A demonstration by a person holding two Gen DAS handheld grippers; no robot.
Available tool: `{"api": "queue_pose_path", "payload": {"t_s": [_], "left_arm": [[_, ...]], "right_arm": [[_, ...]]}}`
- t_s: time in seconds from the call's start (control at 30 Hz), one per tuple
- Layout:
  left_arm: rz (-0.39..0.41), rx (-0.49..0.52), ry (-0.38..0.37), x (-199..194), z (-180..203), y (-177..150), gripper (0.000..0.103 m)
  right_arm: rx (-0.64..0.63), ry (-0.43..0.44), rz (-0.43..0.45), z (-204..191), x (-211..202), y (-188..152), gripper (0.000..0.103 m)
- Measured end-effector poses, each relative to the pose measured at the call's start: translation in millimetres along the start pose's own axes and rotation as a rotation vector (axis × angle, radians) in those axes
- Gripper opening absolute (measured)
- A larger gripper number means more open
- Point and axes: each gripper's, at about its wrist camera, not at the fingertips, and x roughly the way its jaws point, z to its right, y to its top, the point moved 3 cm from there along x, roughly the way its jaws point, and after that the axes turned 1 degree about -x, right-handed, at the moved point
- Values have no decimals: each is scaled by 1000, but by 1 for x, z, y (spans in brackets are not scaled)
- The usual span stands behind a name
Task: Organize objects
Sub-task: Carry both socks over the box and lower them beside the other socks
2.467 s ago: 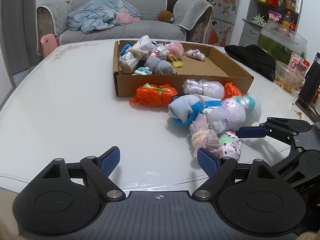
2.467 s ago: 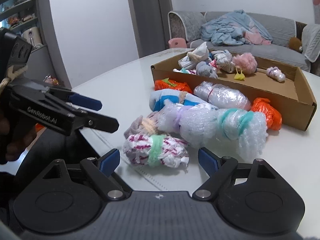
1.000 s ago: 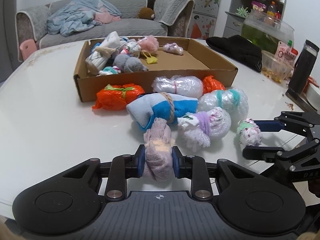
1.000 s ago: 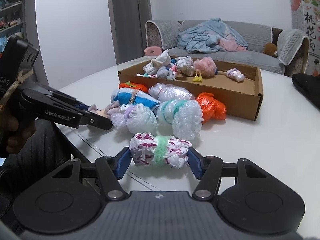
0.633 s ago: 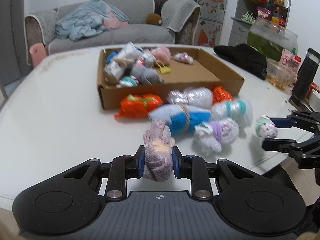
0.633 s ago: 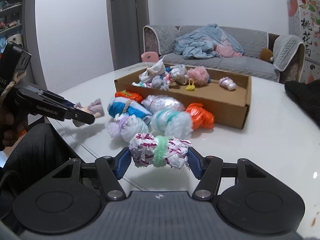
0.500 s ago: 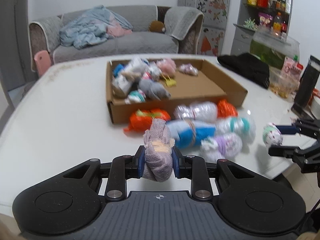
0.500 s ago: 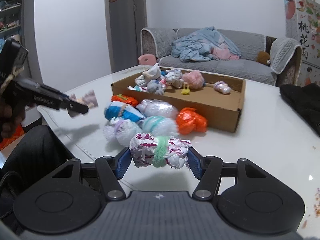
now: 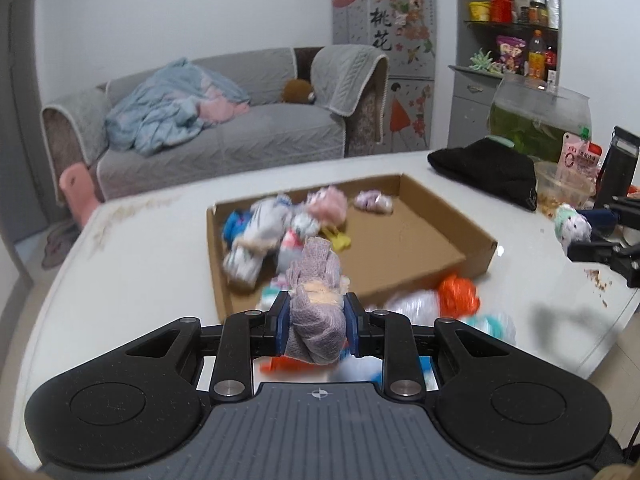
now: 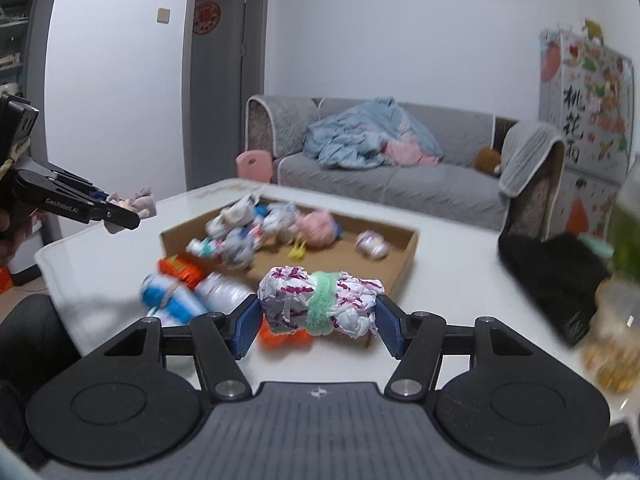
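Note:
My left gripper (image 9: 316,318) is shut on a lilac knitted bundle (image 9: 316,300), held in the air above the near edge of the cardboard box (image 9: 432,240). Between the blue pads of my right gripper (image 10: 318,320) sits a white bundle with purple print and a green band (image 10: 320,306); the gripper is shut on it, lifted in front of the cardboard box (image 10: 408,256). The right gripper (image 9: 588,232) with its bundle shows at the right of the left wrist view. In the right wrist view, the left gripper (image 10: 120,216) with its bundle appears at the left.
Several bundles lie in the box's left half (image 9: 272,236). Orange (image 9: 458,294), clear-wrapped and blue bundles (image 10: 168,292) lie on the white table (image 9: 140,272) before the box. A black cloth (image 9: 484,174), a snack tub and a fish bowl (image 9: 536,120) stand at the right. A grey sofa (image 9: 240,132) is behind.
Both grippers have risen off the table with their bundles and moved toward the box. The remaining bundles on the table now sit lower in both views.

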Motion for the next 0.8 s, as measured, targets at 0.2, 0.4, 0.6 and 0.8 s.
{"api": "queue_pose_path", "payload": {"t_s": [0.2, 0.4, 0.6, 0.8], "left_arm": [[16, 67, -36, 24, 14, 37, 34], [-5, 109, -89, 70, 31, 75, 34], [-55, 155, -113, 131, 51, 100, 34], [-128, 199, -117, 186, 58, 101, 34]], "right_arm": [[-58, -3, 21, 14, 24, 32, 57], [-124, 31, -3, 17, 65, 62, 57], [-153, 49, -72, 23, 115, 74, 57], [-201, 59, -171, 30, 155, 71, 58]]}}
